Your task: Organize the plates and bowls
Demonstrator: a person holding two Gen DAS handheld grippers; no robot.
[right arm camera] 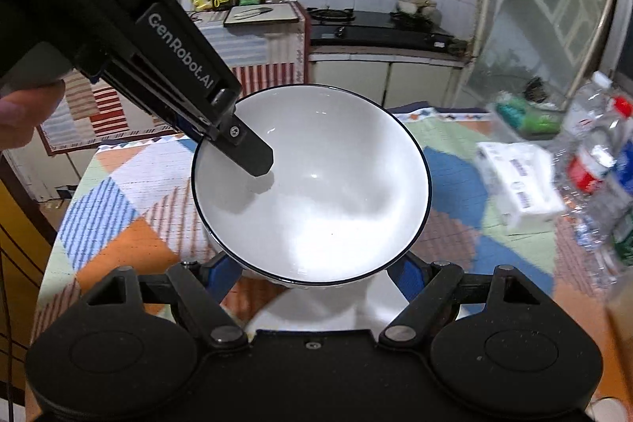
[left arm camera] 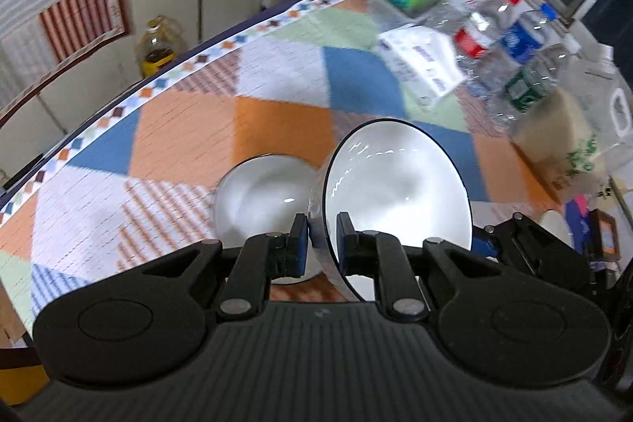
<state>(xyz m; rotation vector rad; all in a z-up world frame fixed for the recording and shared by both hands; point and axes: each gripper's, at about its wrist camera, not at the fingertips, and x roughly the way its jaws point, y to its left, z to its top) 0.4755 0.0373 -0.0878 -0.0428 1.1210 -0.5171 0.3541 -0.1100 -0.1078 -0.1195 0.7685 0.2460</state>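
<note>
White porcelain with a thin dark rim is what both sets of jaws are dealing with: the left gripper (left arm camera: 322, 228) is clenching the wall of a bowl (left arm camera: 395, 192) near its lip, one pad inside and one outside, so the bowl is hanging tilted above the worktop (left arm camera: 190, 129). In the right wrist view the same bowl (right arm camera: 312, 184) is sitting just above the right gripper (right arm camera: 312, 273), whose jaws are standing wide to either side of the bowl's underside; whether the blue pads are actually pressing on it is hidden by the bowl's belly, so I cannot tell if they are gripping or only cradling. The left finger (right arm camera: 253, 155) is reaching in over the rim from the upper left. A second bowl (left arm camera: 265, 196) is resting on the patchwork cloth directly below and beside the carried one, and it is probably the nesting target. To do this step well, the pinch on the rim is needing to stay firm while the bowl is being levelled, centred over the lower bowl and lowered gently, since glazed porcelain is likely slippery in a one-edge pinch. Farther off, a tissue pack (left arm camera: 419, 66) and water bottles (left arm camera: 518, 42) are crowding the right side of the cloth, well apart from the bowls.
</note>
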